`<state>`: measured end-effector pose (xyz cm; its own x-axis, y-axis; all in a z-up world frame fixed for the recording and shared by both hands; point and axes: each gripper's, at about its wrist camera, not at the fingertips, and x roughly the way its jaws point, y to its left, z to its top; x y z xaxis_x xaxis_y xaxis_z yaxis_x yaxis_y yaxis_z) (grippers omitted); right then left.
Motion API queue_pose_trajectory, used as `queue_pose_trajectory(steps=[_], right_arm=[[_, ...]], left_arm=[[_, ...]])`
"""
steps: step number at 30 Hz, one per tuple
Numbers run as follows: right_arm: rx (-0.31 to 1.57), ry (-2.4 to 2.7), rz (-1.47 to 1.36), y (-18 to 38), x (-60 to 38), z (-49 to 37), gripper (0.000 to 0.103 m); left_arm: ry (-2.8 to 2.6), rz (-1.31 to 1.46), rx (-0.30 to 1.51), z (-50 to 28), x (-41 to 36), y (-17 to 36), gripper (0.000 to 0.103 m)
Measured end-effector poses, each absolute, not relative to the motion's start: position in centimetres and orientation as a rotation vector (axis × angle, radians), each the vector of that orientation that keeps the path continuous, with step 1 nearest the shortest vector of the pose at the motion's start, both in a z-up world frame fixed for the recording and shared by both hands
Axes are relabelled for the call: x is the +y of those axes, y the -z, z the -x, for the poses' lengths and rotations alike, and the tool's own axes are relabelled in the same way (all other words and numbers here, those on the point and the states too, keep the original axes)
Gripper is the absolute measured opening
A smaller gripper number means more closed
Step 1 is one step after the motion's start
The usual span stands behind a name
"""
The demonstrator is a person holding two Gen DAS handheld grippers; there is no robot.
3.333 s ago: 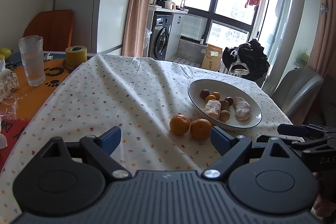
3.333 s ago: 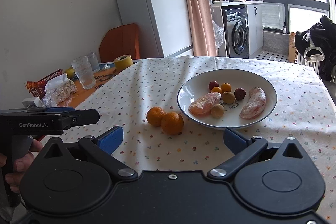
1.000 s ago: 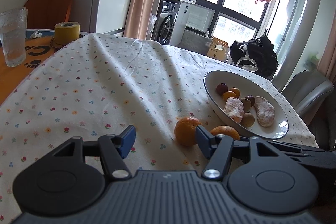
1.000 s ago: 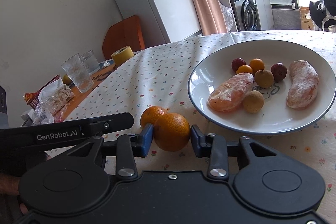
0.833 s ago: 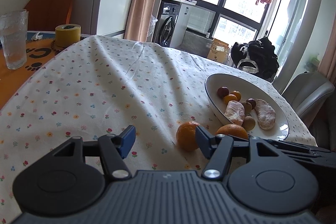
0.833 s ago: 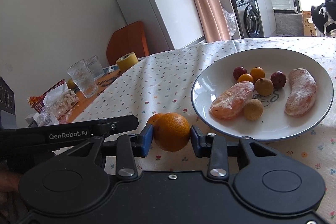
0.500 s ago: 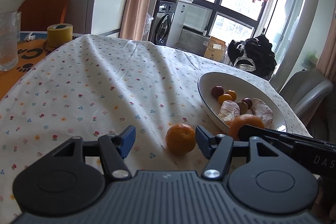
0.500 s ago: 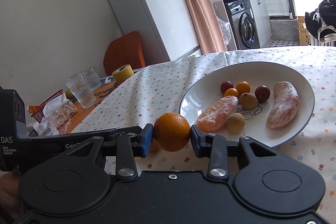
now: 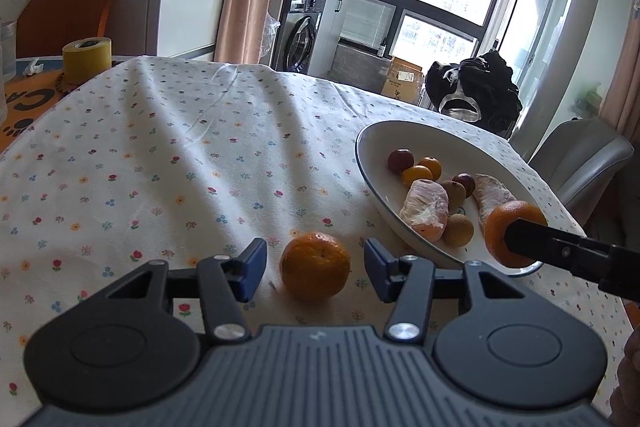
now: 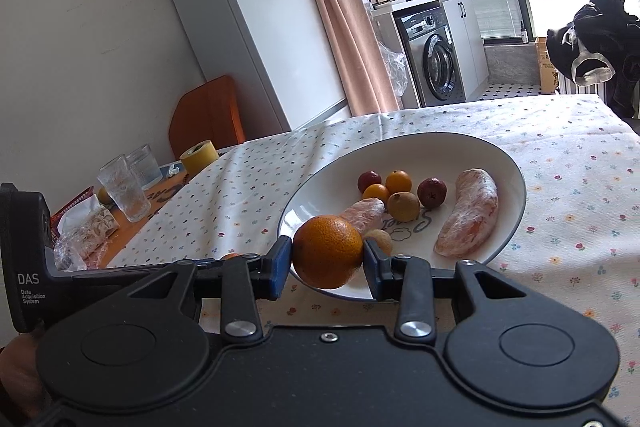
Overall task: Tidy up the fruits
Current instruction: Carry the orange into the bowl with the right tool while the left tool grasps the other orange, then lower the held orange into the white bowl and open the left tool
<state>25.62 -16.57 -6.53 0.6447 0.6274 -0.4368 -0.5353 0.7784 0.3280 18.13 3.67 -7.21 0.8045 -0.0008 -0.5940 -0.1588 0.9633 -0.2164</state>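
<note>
- Left wrist view: the left tongs [image 9: 314, 269] are apart, with a mandarin [image 9: 315, 265] sitting on the desk [image 9: 160, 147] between them, not yet gripped.
- The second orange [image 9: 514, 233] has left the desk; it now hangs over the near rim of the white plate [image 9: 370, 143].
- Right wrist view: the right tongs [image 10: 326, 259] are clamped on that orange [image 10: 327, 251], which has been lifted up to the plate [image 10: 516, 187]. It looks almost ready to drop in.
- The plate holds two wrapped peeled fruit pieces [image 10: 468, 217] and several small round fruits [image 10: 403, 206].
</note>
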Motion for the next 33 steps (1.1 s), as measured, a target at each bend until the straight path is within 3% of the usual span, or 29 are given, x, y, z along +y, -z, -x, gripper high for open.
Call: queue_pose_trajectory(steps=[6, 9, 11, 19, 33], right_arm=[[0.561, -0.623, -0.179, 6.7, -17.7, -26.2, 0.037], [0.567, -0.615, -0.175, 6.9, -18.1, -26.3, 0.038], [0.575, -0.600, -0.169, 7.1, -18.1, -26.4, 0.044], [0.578, -0.572, -0.208, 7.5, -19.2, -26.6, 0.052], [0.563, -0.570, -0.228, 7.2, -20.6, -26.1, 0.056]], left_arm=[[-0.082, 0.257, 0.648, -18.7, 3.2, 7.7, 0.051], [-0.082, 0.248, 0.656, -19.0, 3.0, 8.0, 0.046], [-0.088, 0.242, 0.658, -19.1, 2.9, 8.2, 0.038], [-0.094, 0.250, 0.644, -18.5, 2.9, 7.6, 0.037], [-0.027, 0.223, 0.572, -18.1, 0.2, 4.2, 0.037]])
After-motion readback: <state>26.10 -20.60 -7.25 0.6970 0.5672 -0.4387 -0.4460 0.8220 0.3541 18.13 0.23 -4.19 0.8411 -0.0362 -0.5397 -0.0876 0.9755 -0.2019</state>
